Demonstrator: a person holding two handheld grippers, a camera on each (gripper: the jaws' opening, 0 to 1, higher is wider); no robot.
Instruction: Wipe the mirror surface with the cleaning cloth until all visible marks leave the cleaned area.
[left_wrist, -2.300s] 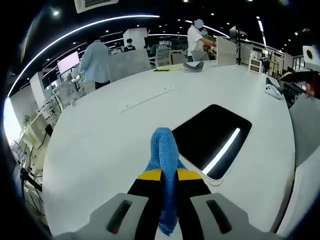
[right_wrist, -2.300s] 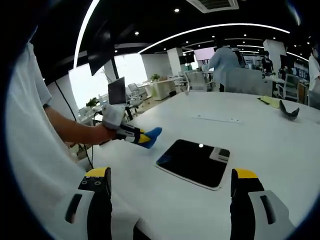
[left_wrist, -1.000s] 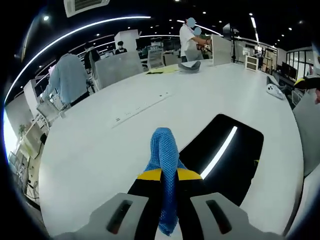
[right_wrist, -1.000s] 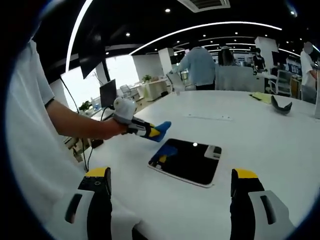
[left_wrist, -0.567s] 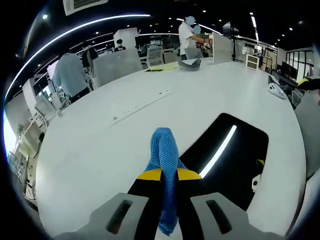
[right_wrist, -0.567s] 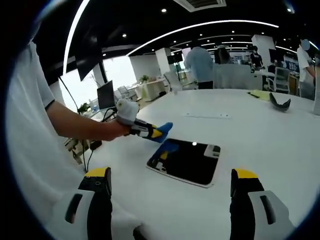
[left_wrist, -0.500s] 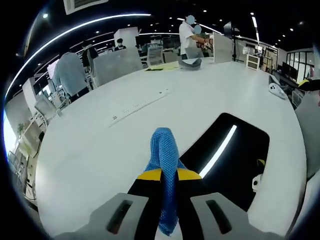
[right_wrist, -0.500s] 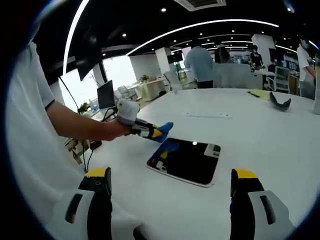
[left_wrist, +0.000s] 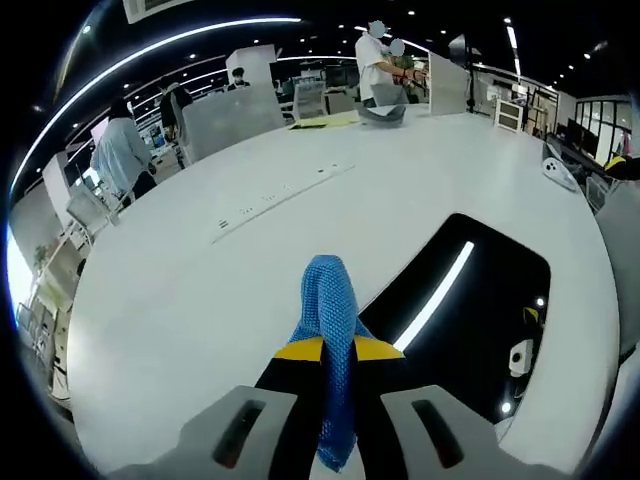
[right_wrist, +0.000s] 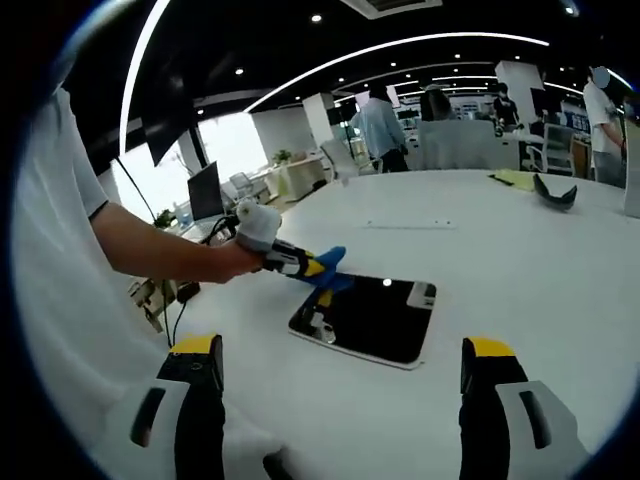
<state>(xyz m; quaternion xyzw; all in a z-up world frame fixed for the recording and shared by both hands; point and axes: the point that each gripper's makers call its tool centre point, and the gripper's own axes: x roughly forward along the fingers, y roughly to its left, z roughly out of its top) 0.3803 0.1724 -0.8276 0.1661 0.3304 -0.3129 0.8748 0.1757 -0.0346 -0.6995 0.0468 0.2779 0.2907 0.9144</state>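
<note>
Both views put the mirror (right_wrist: 364, 319) flat on the white table (right_wrist: 540, 260), and the left gripper (right_wrist: 318, 266), jaws pinching the blue cleaning cloth (left_wrist: 329, 300), has closed in over the last couple of seconds: earlier it hung well off the near edge, now the cloth tip sits at the mirror's near corner, touching or just above it. I judge wiping is only beginning; no marks are discernible on the dark glass. The right gripper (right_wrist: 340, 395) waits apart, jaws spread and empty
</note>
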